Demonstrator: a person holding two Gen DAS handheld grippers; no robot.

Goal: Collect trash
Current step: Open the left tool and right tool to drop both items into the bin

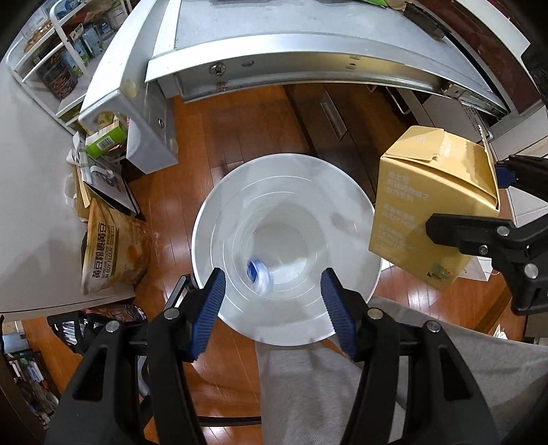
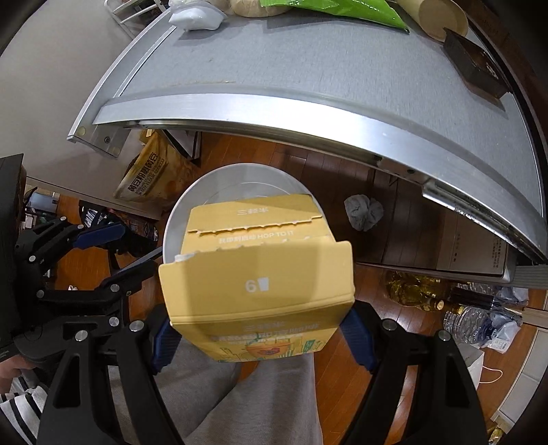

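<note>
A white trash bin stands on the wooden floor below both grippers. A small blurred bottle with a blue cap is inside it, in mid-fall or lying low. My left gripper is open and empty right above the bin's near rim. My right gripper is shut on a yellow cardboard box and holds it above the bin. The box and right gripper also show at the right of the left wrist view.
A grey metal desk with a green bag and a dark box lies ahead. A snack bag sits left of the bin. A crumpled grey wad and bottles lie on the floor at right. My grey-trousered legs are below.
</note>
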